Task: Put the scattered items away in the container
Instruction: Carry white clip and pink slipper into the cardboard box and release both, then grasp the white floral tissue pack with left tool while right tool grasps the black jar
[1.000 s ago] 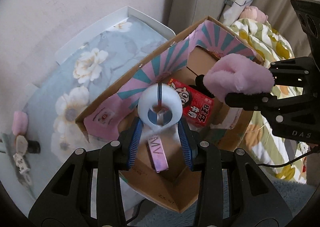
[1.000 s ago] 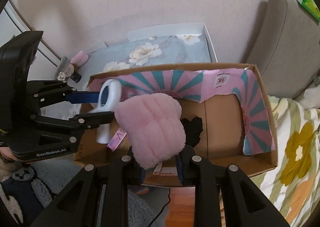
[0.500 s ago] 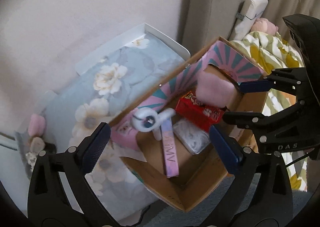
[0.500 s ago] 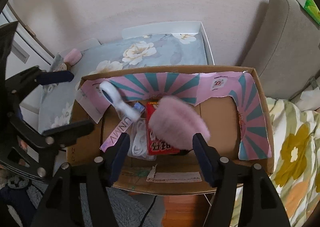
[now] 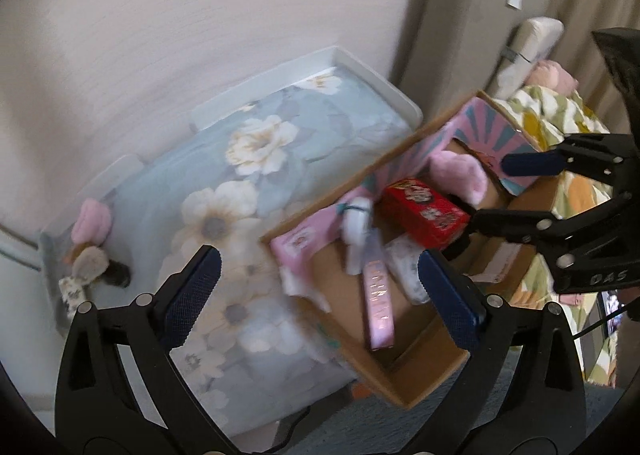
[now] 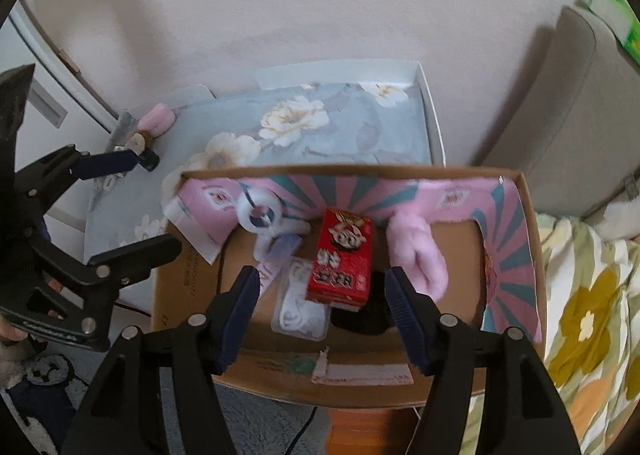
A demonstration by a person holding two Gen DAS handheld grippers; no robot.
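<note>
A cardboard box point(image 6: 192, 287) with pink-and-teal inner flaps holds a white ring-shaped device point(image 6: 262, 215), a red snack box point(image 6: 342, 261), a pink fluffy item point(image 6: 418, 251), a pink slim box point(image 5: 378, 301) and a clear packet point(image 6: 300, 311). The box also shows in the left wrist view point(image 5: 420, 371). My left gripper point(image 5: 320, 295) is open and empty, above the box's left end. My right gripper point(image 6: 322, 313) is open and empty, above the box's near side. Several small items, one pink and fluffy point(image 5: 91, 221), lie at the tray's far left corner.
The box stands beside a white tray point(image 6: 432, 111) lined with floral blue cloth point(image 5: 248, 159), against a wall. A grey chair back point(image 6: 572, 115) stands to the right. A floral bedspread point(image 6: 592, 315) lies at right. Grey rug point(image 5: 360, 427) covers the floor below.
Both grippers opened and pulled back from the box. The white ring device and the pink fluffy item dropped into the box and lie there.
</note>
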